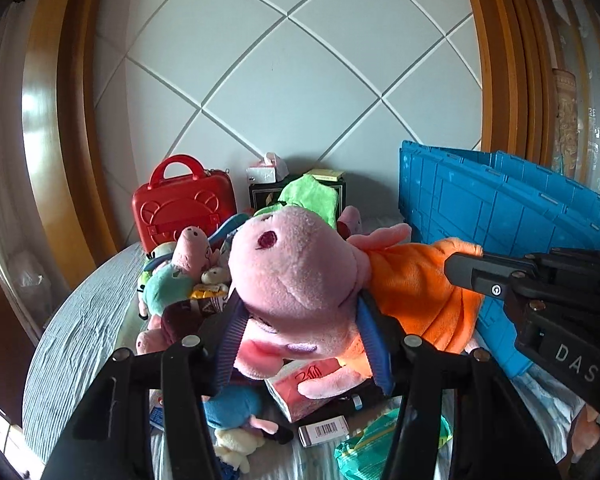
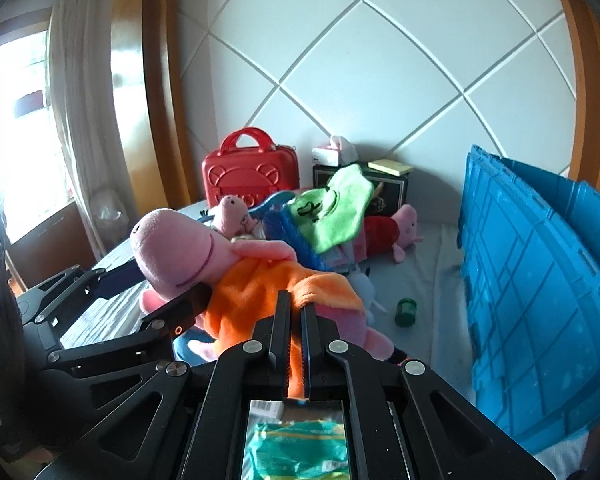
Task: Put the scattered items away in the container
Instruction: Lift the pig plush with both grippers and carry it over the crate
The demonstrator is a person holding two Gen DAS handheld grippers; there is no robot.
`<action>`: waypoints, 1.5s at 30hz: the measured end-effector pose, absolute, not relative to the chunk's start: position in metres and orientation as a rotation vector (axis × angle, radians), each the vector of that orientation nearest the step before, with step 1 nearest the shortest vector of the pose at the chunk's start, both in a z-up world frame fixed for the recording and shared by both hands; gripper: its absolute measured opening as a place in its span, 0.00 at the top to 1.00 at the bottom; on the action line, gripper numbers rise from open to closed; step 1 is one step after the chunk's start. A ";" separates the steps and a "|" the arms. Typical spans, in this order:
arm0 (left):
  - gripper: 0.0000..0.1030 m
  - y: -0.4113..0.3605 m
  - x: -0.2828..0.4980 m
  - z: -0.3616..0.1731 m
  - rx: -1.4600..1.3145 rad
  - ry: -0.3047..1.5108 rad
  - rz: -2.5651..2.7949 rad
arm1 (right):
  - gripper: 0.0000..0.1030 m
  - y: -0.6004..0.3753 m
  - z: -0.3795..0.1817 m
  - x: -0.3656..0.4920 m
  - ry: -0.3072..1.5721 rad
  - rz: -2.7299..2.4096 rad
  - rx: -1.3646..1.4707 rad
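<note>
- A big pink plush pig in an orange fleece dress hangs between the two grippers, lifted clear of the clutter underneath it.
- The left gripper has its blue-padded fingers partly open around the pig's head, one pad pressing on each side of it.
- The right gripper has its fingers squeezed all but together on the hem of the orange dress, and a strip of orange cloth runs down the slit between them.
- In the left wrist view the right gripper's black finger comes in from the right and meets the dress.
- The blue plastic crate with ribbed walls stands to the right of the pig, near it, on the grey striped cloth that covers the surface.
- Under and behind the pig lie smaller plush pigs, a green cloth, a pink tissue pack, a small white barcoded box and a green wipes packet.
- A small green jar stands alone between the pile and the crate.
- A red hard-shell toy case with a handle stands upright against the white panelled wall, beside a dark box.
</note>
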State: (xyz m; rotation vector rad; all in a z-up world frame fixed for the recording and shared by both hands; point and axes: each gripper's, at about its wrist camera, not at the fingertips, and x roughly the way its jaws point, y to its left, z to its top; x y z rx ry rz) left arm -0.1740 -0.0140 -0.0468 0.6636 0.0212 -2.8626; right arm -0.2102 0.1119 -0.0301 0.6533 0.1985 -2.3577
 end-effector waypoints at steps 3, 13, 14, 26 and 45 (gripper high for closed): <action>0.48 -0.013 -0.171 -0.032 0.621 0.023 -2.883 | 0.96 0.114 -0.014 -0.204 0.201 -2.377 0.606; 0.48 0.005 -0.166 0.035 0.422 0.035 -2.993 | 0.96 0.137 0.056 -0.181 0.225 -2.481 0.405; 0.48 0.010 -0.167 0.043 0.398 0.029 -3.007 | 0.96 0.143 0.064 -0.180 0.231 -2.498 0.384; 0.48 0.129 -0.243 0.107 0.289 -0.041 -3.197 | 0.96 0.256 0.123 -0.225 0.268 -2.712 0.258; 0.48 0.358 -0.515 0.088 0.902 0.049 -3.149 | 0.96 0.471 0.106 -0.490 0.248 -2.727 0.665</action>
